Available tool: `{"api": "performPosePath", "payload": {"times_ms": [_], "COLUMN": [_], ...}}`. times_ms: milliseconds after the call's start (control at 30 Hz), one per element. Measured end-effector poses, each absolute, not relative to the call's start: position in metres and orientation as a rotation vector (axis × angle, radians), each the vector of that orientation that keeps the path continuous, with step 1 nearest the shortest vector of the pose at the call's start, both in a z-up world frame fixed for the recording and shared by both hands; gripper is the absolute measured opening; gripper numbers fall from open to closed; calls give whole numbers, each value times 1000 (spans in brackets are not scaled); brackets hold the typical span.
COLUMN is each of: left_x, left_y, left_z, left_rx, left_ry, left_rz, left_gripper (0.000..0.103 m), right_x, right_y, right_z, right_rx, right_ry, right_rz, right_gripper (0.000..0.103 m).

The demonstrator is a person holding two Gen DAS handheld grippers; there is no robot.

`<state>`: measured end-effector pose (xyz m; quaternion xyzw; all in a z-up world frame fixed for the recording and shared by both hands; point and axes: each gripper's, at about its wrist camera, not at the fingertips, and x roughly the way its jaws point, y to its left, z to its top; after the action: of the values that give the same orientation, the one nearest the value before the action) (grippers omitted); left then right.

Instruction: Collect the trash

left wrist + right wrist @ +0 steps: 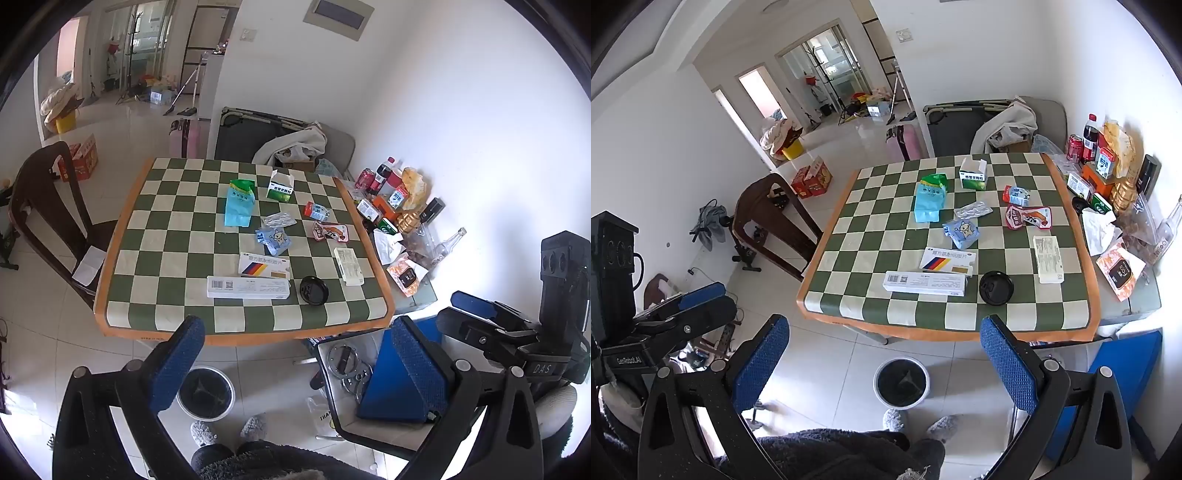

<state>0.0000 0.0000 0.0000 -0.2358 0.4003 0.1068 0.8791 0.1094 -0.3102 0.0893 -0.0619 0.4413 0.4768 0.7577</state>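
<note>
Start of collection. My left gripper [295, 369] and right gripper [886, 365] hang spread wide and empty, short of the table's [960, 334] near edge. Boxes, wrappers and a black lid [996, 288] litter the table; the bin [902, 382] on the floor below seems nearly empty.

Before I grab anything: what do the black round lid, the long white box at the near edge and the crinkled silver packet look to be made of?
Black round lid: likely moulded plastic, semi-gloss, with a raised rim and sheen.
Long white box: thin printed cardboard, matte, sharp folded edges, barcode on top.
Silver packet: probably foil or metallised film, shiny and wrinkled; too small to tell which.
</note>
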Motion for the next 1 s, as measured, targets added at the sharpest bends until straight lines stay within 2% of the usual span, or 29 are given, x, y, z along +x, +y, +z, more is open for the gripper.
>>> {"api": "performPosePath", "payload": {"times_ms": [1000], "left_x": [0], "left_y": [0], "left_z": [0], "left_rx": [-487], "left_ry": [835], "left_rz": [219], "left_gripper": [103], "right_x": [114], "right_y": [-309], "right_z": [89], "right_rx": [-133], "right_ry": [968], "right_rz": [1047], "right_gripper": [103]}}
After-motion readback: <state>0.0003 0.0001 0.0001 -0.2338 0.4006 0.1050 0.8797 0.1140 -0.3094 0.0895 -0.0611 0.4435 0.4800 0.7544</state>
